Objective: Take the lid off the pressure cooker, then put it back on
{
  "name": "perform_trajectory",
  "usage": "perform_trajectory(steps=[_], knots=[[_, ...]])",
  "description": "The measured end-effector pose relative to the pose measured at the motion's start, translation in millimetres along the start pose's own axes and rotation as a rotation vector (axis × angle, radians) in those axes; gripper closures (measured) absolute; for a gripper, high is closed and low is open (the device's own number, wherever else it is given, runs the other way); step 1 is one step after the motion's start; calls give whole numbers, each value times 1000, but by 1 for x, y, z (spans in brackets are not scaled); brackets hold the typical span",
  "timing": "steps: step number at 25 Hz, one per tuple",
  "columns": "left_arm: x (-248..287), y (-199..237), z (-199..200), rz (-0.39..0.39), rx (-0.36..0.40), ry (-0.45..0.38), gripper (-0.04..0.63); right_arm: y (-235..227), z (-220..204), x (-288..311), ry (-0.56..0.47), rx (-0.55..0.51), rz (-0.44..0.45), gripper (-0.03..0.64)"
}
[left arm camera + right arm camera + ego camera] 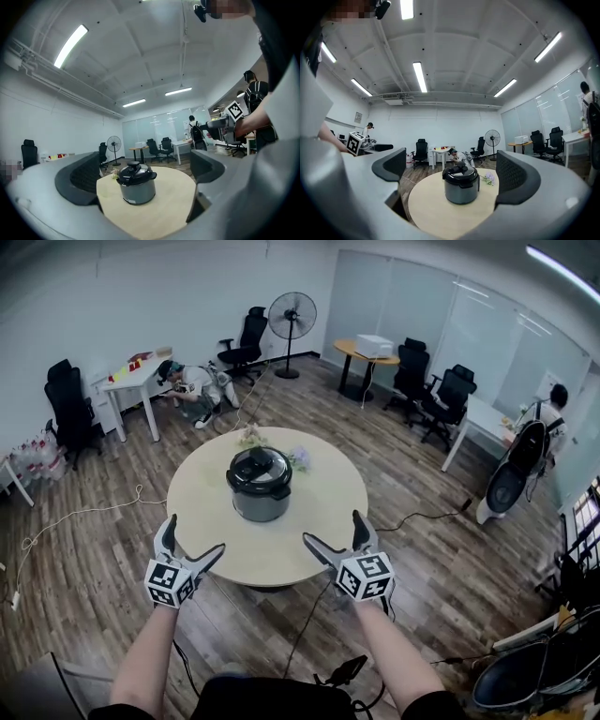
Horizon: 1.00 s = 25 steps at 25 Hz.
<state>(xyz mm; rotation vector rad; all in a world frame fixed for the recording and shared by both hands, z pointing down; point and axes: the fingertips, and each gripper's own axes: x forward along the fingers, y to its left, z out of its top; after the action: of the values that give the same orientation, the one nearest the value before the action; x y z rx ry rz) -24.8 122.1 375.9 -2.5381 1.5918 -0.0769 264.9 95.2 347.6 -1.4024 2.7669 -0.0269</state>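
A grey pressure cooker point(260, 486) stands in the middle of a round pale wooden table point(216, 535), its black lid point(258, 467) seated on top. The cooker also shows between the jaws in the left gripper view point(136, 184) and in the right gripper view point(461, 183), some way off. My left gripper point(194, 542) hovers at the table's near left edge, jaws wide apart and empty. My right gripper point(333, 532) hovers at the near right edge, jaws also spread with nothing between them. Both point level toward the cooker.
A small bunch of flowers point(298, 458) lies on the table behind the cooker. Cables point(84, 512) run over the wooden floor. A person point(195, 385) crouches by a white desk at the back; a fan point(291, 317), office chairs point(448, 399) and another person point(544, 423) stand around.
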Motion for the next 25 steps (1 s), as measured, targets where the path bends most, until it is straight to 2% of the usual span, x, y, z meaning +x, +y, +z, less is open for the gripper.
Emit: perform_trajectory(steps=[7,13,25], knots=[[32,26,-28,8,-6,39,8,-9,8,54,-5,-12,33,20],[84,76,-73,-24,-43,65,8,-23,-5,129,34,-30,10,20],[208,153,-163,-230,-82,159,8,-60,-17,309,141,-62,-53,21]])
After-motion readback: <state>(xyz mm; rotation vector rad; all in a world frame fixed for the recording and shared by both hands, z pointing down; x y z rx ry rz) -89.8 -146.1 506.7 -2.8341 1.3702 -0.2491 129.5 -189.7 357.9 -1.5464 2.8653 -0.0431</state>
